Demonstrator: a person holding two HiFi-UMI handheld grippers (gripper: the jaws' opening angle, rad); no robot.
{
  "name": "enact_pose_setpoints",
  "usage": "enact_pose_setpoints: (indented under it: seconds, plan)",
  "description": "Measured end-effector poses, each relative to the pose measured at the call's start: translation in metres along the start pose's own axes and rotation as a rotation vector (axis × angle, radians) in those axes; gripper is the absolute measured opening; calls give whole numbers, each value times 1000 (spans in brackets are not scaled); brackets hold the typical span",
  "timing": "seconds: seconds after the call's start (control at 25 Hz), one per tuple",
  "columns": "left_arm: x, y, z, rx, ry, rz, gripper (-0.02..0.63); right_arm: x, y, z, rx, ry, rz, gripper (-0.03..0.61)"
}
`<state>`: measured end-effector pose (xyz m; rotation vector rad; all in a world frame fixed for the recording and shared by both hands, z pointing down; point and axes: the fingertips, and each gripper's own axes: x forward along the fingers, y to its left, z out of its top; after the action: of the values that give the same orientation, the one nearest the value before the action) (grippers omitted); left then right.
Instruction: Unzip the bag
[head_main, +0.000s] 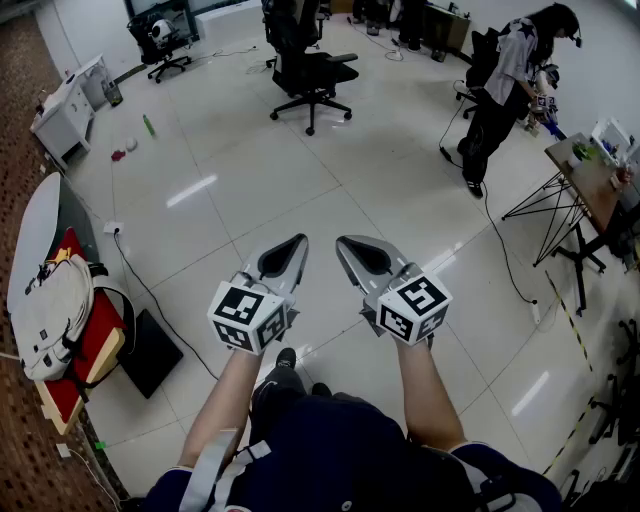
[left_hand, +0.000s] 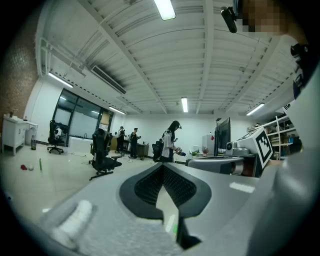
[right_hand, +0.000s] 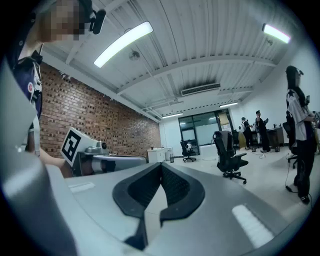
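Note:
A white backpack (head_main: 55, 310) with dark straps lies on a red-topped low table (head_main: 95, 345) at the left edge of the head view. My left gripper (head_main: 300, 242) and right gripper (head_main: 342, 243) are held out level over the floor, side by side, well to the right of the bag. Both have their jaws shut with nothing between them. In the left gripper view the left gripper (left_hand: 162, 167) points across the office, and the right gripper (right_hand: 161, 167) does the same in its own view. The backpack appears in neither gripper view.
A black office chair (head_main: 305, 65) stands ahead on the tiled floor. A person (head_main: 505, 85) stands at the far right beside a wooden table on trestle legs (head_main: 585, 185). A white cabinet (head_main: 65, 115) sits far left, and a dark flat mat (head_main: 150, 350) lies beside the red table.

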<state>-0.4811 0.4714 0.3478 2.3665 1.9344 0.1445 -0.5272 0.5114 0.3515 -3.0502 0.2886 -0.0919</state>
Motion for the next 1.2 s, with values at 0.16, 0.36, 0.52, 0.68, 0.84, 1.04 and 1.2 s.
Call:
enact_pose_setpoints:
  seconds: [0.16, 0.36, 0.52, 0.68, 0.84, 1.04, 1.2]
  plan:
    - [-6, 29, 2, 25, 8, 29, 3, 25, -1, 2, -7, -1, 14, 5]
    - [-31, 91, 3, 25, 0, 110, 3, 81, 18, -1, -21, 21, 87, 5]
    - [-49, 152, 6, -1, -21, 177, 3, 142, 34, -4, -39, 42, 154, 5]
    - [-66, 216, 7, -26, -25, 225, 3, 208, 46, -4, -44, 61, 193, 5]
    - [-90, 286, 10, -60, -18, 280, 3, 278, 68, 0, -48, 80, 233, 5]
    - [-121, 348, 8, -35, 12, 362, 3, 345, 100, 5, -76, 99, 305, 5]
    - [-143, 392, 6, -49, 3, 422, 3, 395, 121, 2, -86, 117, 369, 5]
